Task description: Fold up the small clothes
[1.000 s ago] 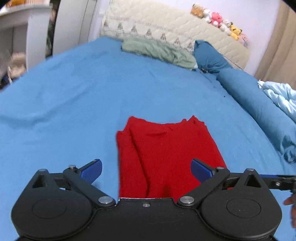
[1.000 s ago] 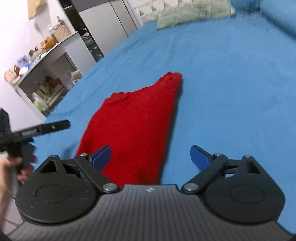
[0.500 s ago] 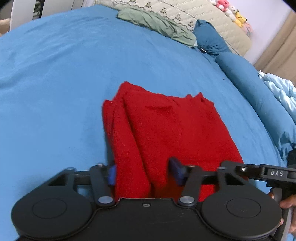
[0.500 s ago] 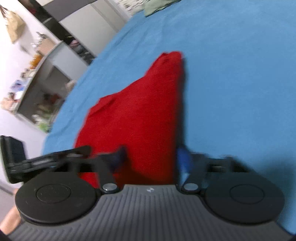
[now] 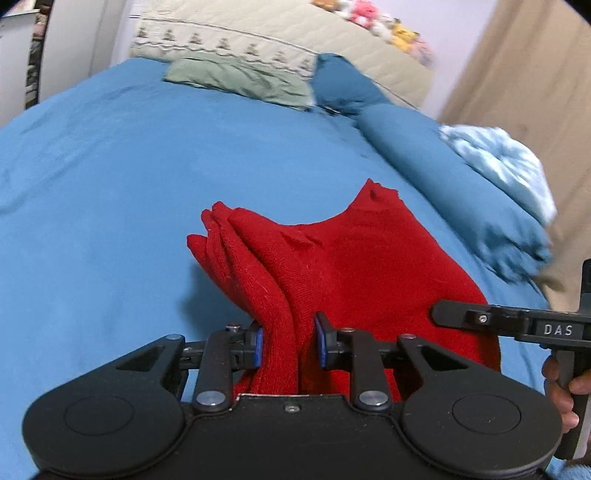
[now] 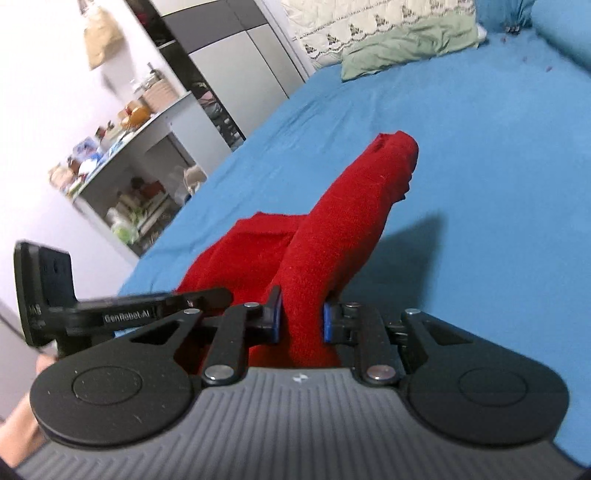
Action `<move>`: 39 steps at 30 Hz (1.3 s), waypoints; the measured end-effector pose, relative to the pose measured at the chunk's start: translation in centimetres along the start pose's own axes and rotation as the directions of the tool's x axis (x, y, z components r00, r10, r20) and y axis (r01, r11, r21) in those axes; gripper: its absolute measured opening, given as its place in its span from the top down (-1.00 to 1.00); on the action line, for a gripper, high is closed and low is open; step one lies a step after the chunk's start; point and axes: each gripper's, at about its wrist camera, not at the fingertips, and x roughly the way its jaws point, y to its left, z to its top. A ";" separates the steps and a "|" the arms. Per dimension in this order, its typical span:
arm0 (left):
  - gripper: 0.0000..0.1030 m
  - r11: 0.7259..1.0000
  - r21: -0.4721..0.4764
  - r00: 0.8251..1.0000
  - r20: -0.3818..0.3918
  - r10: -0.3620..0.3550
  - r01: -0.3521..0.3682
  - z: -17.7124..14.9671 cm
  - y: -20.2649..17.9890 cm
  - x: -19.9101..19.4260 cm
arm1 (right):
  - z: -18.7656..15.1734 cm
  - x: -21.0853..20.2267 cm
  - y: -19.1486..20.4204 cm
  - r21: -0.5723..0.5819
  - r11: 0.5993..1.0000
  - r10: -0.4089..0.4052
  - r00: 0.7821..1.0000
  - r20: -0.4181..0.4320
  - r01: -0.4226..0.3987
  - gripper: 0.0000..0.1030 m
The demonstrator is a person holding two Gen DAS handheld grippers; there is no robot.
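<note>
Both our grippers have just been closing, and each now pinches the near edge of the red garment (image 5: 354,266). The left gripper (image 5: 288,345) clamps a bunched fold between its blue pads; the right gripper (image 6: 301,314) clenches a thick roll of the same cloth. The garment lies on the blue bedsheet (image 5: 110,184), its near edge raised off the sheet where we hold it, the far end toward twelve o'clock.

Only the left wrist view shows the wide flat spread of the garment, running toward three o'clock, where the other gripper's black arm touches it and a hand (image 5: 563,391) grips the handle. It also shows the light blue blanket (image 5: 495,155) at two o'clock and the plush toys (image 5: 380,24) at one o'clock.

Only the right wrist view shows the garment's held edge as a raised ridge casting a shadow on the sheet, and the cluttered shelf (image 6: 122,158) at ten o'clock. The green cloth (image 6: 406,48) shows near twelve o'clock in both views.
</note>
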 end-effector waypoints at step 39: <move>-0.83 0.912 0.155 0.925 0.042 0.378 -0.380 -9.7 -9.4 -5.7 | -13.6 -14.9 -2.4 0.002 0.898 -0.440 0.897 0.038 0.441 -0.97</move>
